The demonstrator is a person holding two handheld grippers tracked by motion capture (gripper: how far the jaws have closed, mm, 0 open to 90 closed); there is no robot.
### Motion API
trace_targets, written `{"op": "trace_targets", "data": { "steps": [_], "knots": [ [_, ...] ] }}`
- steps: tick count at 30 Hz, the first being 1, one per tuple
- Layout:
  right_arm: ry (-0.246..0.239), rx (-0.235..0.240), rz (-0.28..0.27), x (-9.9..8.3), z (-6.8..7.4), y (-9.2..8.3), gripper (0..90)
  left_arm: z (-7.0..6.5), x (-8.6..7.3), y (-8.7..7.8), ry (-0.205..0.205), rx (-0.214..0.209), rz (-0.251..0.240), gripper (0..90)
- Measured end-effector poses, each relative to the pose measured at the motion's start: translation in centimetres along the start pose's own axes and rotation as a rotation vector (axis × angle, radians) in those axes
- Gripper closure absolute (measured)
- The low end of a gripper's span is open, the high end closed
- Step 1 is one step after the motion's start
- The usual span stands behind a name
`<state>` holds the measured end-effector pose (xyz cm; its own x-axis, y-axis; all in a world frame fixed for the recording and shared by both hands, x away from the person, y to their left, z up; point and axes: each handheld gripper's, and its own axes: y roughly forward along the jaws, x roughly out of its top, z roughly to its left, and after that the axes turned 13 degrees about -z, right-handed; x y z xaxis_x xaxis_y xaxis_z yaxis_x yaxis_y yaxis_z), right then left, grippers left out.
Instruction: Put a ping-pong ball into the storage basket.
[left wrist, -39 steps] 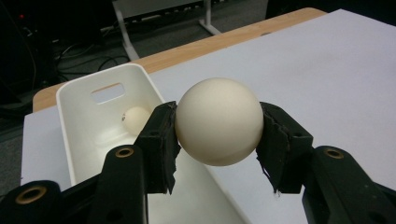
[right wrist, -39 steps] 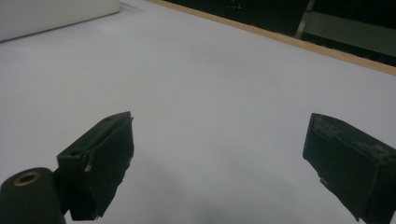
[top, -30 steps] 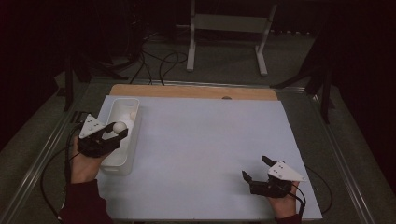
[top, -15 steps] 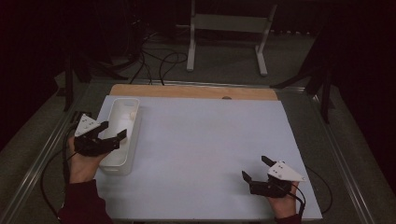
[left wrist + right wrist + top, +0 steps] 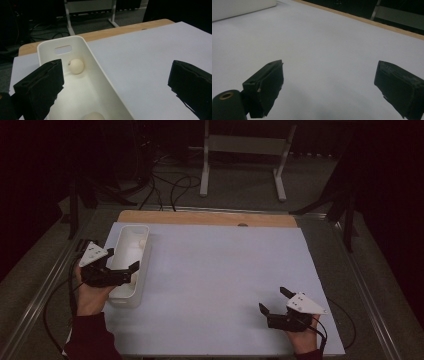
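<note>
The table point(image 5: 210, 217) in front of me is covered by a white sheet point(image 5: 225, 285), with a strip of bare wood along its far edge. On the sheet's left side stands a long white bin point(image 5: 131, 265), lengthwise away from me. My left gripper point(image 5: 122, 266) hangs over the bin's near half; its jaws have just been opening and now stand wide with nothing between them, one over the bin's inside, the other past its right wall. My right gripper point(image 5: 271, 301) sits low at the sheet's near right corner, well apart from the bin, jaws also spread and empty. Inside the bin, a ball point(image 5: 76, 66) lies near the far end below the handle slot, and a second ball point(image 5: 93, 116) lies at the near end.
</note>
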<state>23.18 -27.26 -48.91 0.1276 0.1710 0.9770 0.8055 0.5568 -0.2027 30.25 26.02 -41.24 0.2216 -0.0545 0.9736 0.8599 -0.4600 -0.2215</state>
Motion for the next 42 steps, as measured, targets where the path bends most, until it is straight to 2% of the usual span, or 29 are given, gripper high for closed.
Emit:
{"op": "trace_targets", "data": {
  "steps": [10,16,20,27,31,42],
  "knots": [
    [0.0,0.001,-0.003,0.0,-0.1,0.0,8.4,-0.1,-0.2,0.1,-0.003,-0.007,-0.022,0.7],
    [0.005,0.002,-0.007,0.0,-0.1,-0.1,8.4,-0.5,-0.3,-0.1,0.01,-0.038,-0.039,0.6],
    [0.005,-0.004,-0.008,0.1,-0.2,-0.2,8.4,-0.7,-0.4,-0.2,-0.008,-0.065,-0.059,0.6],
    [0.03,-0.003,-0.024,0.1,-0.4,-0.3,8.4,-1.4,-0.6,-0.3,0.015,-0.083,-0.056,0.6],
    [0.033,-0.003,-0.027,0.2,-0.4,-0.4,8.4,-1.6,-0.9,-0.3,0.009,-0.096,-0.058,0.6],
    [0.034,-0.005,-0.032,0.2,-0.5,-0.4,8.4,-2.2,-1.5,-0.6,0.029,-0.115,-0.065,0.7]
  ]
}}
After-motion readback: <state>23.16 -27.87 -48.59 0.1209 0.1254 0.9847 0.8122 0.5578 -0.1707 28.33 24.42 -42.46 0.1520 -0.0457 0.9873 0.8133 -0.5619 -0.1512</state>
